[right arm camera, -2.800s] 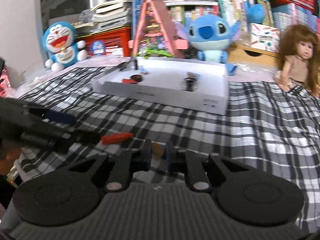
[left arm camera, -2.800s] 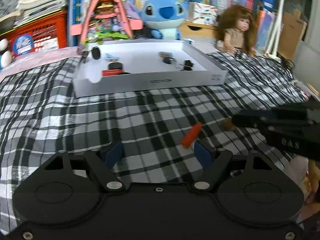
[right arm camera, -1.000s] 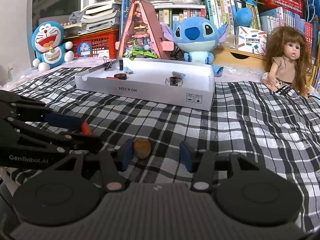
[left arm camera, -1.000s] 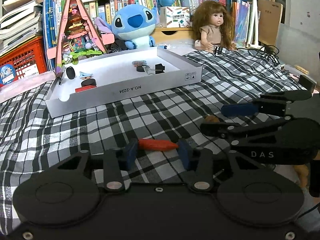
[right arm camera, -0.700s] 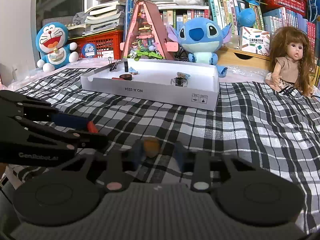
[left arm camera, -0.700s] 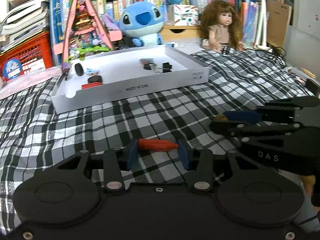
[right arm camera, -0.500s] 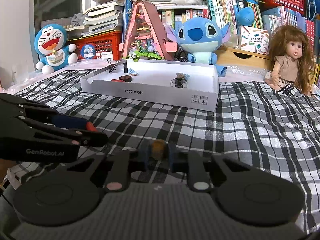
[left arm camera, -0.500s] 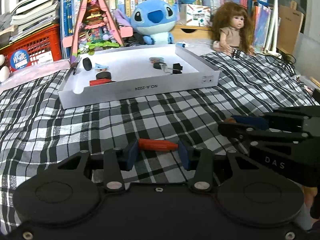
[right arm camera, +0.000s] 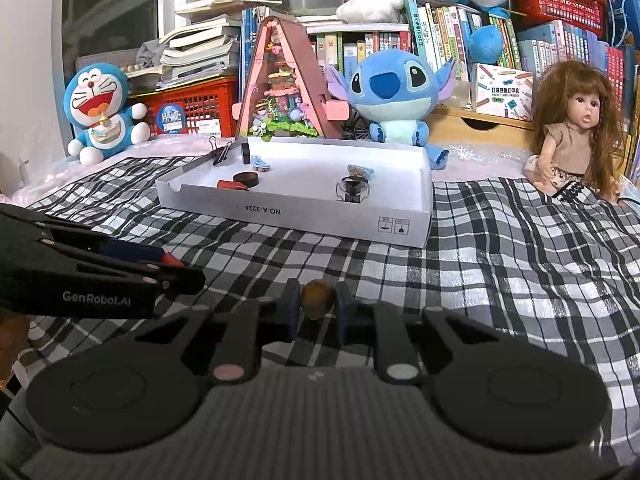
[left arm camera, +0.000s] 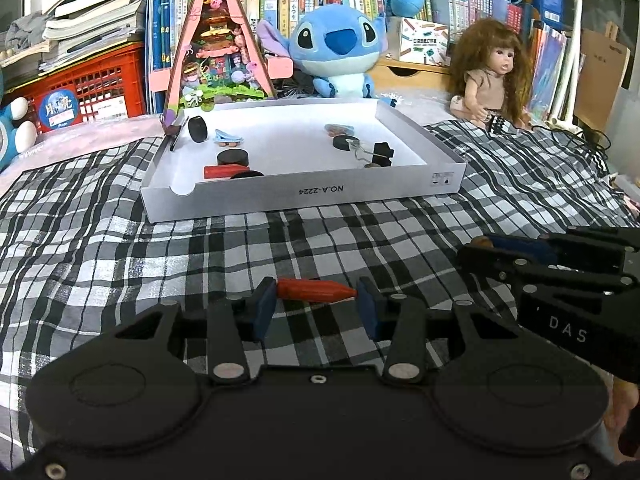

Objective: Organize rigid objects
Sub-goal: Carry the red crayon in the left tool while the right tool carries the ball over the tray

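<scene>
Both loads are up off the bed's plaid cover. Left gripper (left arm camera: 316,306) clamps the red peg (left arm camera: 314,289) endwise, long axis crosswise btwn pads; right gripper (right arm camera: 318,312) pinches the brown nut (right arm camera: 317,295). White tray (left arm camera: 304,196) lies straight ahead, well apart (left looks nearer).

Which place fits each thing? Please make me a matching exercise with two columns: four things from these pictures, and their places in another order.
Things:
1. red crayon-like piece
2. small brown object
3. black binder clip
4. long-haired doll

Places:
A. inside the white box
B. between the pads of the right gripper
C. sitting at the far right edge of the plaid cloth
D. between the pads of the left gripper

Pairs: 1-D, 2-B, 3-A, 4-C
</scene>
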A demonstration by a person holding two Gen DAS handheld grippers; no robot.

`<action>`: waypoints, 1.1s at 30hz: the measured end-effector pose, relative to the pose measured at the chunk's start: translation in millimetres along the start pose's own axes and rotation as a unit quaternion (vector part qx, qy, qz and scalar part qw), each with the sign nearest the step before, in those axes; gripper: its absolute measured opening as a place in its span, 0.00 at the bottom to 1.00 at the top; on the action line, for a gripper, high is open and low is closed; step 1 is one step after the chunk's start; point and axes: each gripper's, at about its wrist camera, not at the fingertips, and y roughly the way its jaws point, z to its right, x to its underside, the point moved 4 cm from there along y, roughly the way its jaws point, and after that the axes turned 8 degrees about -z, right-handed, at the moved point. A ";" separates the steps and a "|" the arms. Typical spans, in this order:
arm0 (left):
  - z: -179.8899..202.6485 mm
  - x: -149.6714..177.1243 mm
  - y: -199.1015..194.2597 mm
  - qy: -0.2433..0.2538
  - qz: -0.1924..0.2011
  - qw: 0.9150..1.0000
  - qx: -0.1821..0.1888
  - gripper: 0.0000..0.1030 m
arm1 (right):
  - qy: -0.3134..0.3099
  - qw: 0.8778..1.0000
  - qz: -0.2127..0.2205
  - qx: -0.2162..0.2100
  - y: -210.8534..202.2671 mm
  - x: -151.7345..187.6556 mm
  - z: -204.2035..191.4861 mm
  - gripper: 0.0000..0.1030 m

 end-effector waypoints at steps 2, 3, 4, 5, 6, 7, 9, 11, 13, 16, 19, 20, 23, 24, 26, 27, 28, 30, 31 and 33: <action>-0.9 -2.9 0.4 -0.003 -0.001 1.000 -0.001 0.40 | 0.000 1.000 -0.001 0.000 1.8 -2.1 -0.7 0.22; -1.4 -4.9 0.4 -0.005 -0.001 1.000 -0.002 0.40 | 0.002 1.000 -0.002 0.000 2.6 -3.3 -0.6 0.22; -2.2 -7.2 0.4 -0.006 0.001 1.000 -0.002 0.40 | 0.004 1.000 -0.002 0.000 3.4 -4.6 -0.4 0.22; -2.6 -9.4 0.2 -0.007 0.003 1.000 -0.003 0.40 | 0.007 1.000 -0.002 0.000 4.3 -6.2 -0.1 0.22; -2.8 -11.8 -0.2 -0.008 0.005 1.000 -0.003 0.40 | 0.010 1.000 -0.002 0.000 5.0 -7.7 0.1 0.22; -2.9 -13.5 -0.6 -0.008 0.007 1.000 -0.004 0.40 | 0.011 1.000 -0.002 0.001 5.6 -8.9 0.3 0.22; -3.4 -17.3 -1.6 -0.008 0.011 1.000 -0.005 0.40 | 0.014 1.000 -0.003 0.002 7.4 -11.9 0.5 0.22; -4.0 -21.1 -1.8 -0.009 0.013 1.000 -0.006 0.40 | 0.017 1.000 -0.005 0.003 8.9 -14.3 0.8 0.22; -5.2 -25.1 -1.3 -0.011 0.014 1.000 -0.008 0.40 | 0.019 1.000 -0.005 0.003 10.4 -17.0 1.2 0.22; -7.4 -30.2 -0.2 -0.016 0.015 1.000 -0.008 0.40 | 0.023 1.000 -0.005 0.003 11.9 -20.9 2.0 0.22; -10.1 -35.1 1.1 -0.022 0.016 1.000 -0.009 0.40 | 0.028 1.000 -0.005 0.003 14.0 -25.3 2.8 0.22; -10.9 -36.2 1.3 -0.024 0.017 1.000 -0.008 0.40 | 0.029 1.000 -0.006 0.003 14.8 -26.5 2.9 0.22; -13.5 -41.8 2.0 -0.027 0.019 0.999 -0.009 0.40 | 0.032 0.999 -0.006 0.003 17.3 -30.5 3.4 0.22; -14.5 -43.8 2.0 -0.027 0.021 0.999 -0.010 0.40 | 0.033 0.999 -0.007 0.003 17.8 -31.7 3.7 0.22; -16.8 -48.4 2.4 -0.028 0.025 0.999 -0.012 0.40 | 0.035 0.999 -0.008 0.003 18.9 -34.2 4.5 0.22; -18.3 -50.9 3.0 -0.029 0.026 0.999 -0.013 0.40 | 0.035 0.999 -0.008 0.003 19.4 -35.4 4.9 0.22; -19.6 -52.6 3.5 -0.031 0.026 0.999 -0.013 0.40 | 0.035 0.999 -0.009 0.004 19.8 -36.6 5.3 0.22; -21.8 -56.5 5.0 -0.035 0.027 0.999 -0.013 0.40 | 0.034 0.999 -0.009 0.006 20.6 -39.3 6.0 0.22; -22.7 -58.5 5.7 -0.036 0.027 0.999 -0.013 0.40 | 0.034 0.999 -0.009 0.007 20.9 -40.7 6.6 0.22; -24.3 -62.4 6.7 -0.038 0.030 0.999 -0.014 0.40 | 0.036 0.999 -0.010 0.009 22.2 -43.9 8.3 0.22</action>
